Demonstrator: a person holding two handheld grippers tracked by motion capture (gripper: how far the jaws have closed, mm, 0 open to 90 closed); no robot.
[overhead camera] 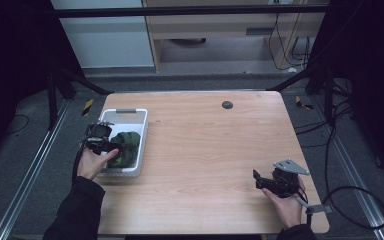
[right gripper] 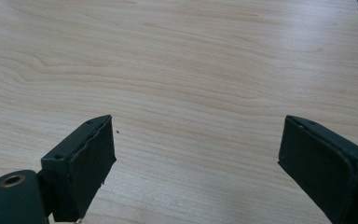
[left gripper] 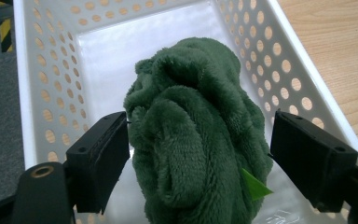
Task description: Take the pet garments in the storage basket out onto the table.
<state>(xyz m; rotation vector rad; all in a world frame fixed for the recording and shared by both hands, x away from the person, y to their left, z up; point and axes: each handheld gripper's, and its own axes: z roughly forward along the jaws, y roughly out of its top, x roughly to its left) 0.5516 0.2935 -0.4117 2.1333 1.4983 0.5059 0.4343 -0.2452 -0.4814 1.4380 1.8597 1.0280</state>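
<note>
Pale wood-grain table point(overhead camera: 205, 150), perforated white basket point(left gripper: 279, 51) — fluffy green cloth point(left gripper: 196, 135) between released left claw point(left gripper: 198, 158); right claw point(right gripper: 196, 163) released

Green plush cloth point(left gripper: 196, 135) — white perforated basket point(left gripper: 32, 98) — black jaws.

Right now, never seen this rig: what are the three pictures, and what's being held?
No robot arm: a person holds a two-jaw gripper in each hand at a wooden table. The high view looks down from above. The other two come from cameras riding on each gripper.

The left gripper is in a white perforated basket, fingers open on either side of a bunched green fleece cloth; the left finger is at the fabric, the right is apart.

The right gripper is open over bare wood, holding nothing.
</note>
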